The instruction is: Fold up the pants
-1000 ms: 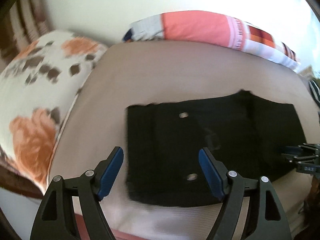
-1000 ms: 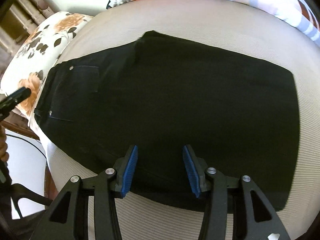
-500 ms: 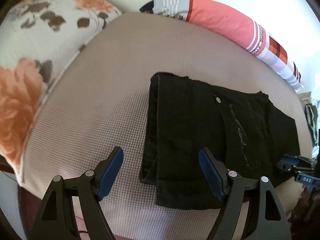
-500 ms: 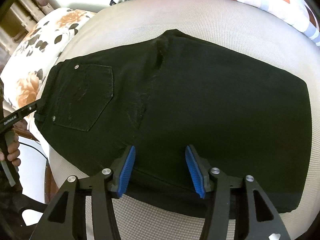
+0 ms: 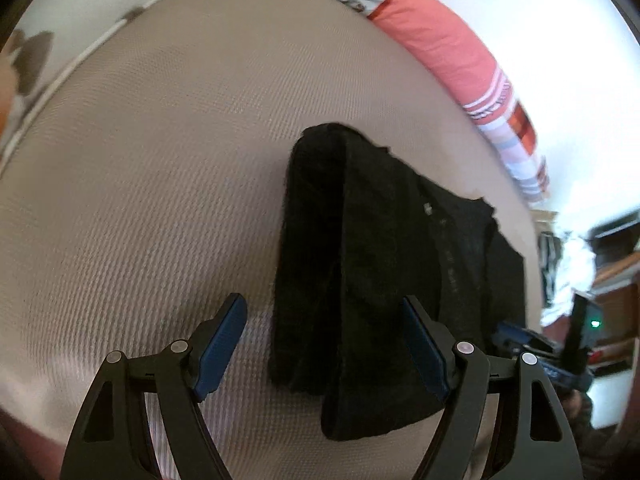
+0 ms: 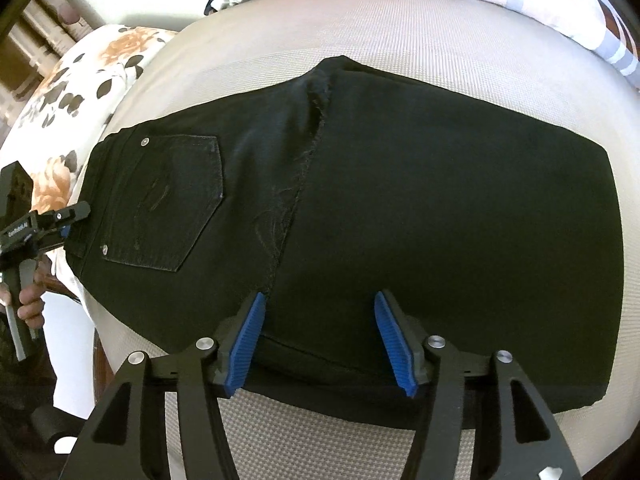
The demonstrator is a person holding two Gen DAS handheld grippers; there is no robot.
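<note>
On the grey cushion (image 6: 360,40), your black pants (image 6: 400,208) lie flat, already folded over, pocket side up. Both the left gripper (image 5: 324,340) and right gripper (image 6: 320,336) are spread wide, holding nothing. If you pinch only the top layer at the near edge, the fold could slide apart.

beige ribbed bed cover (image 6: 360,36) | floral pillow (image 6: 76,92) far left | pink striped pillow (image 5: 444,52) along far edge

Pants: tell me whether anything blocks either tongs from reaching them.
Nothing visible does. The right tongs stand open at the near edge of the pants; the left tongs stand open at their waistband end, only bare bed around.
</note>
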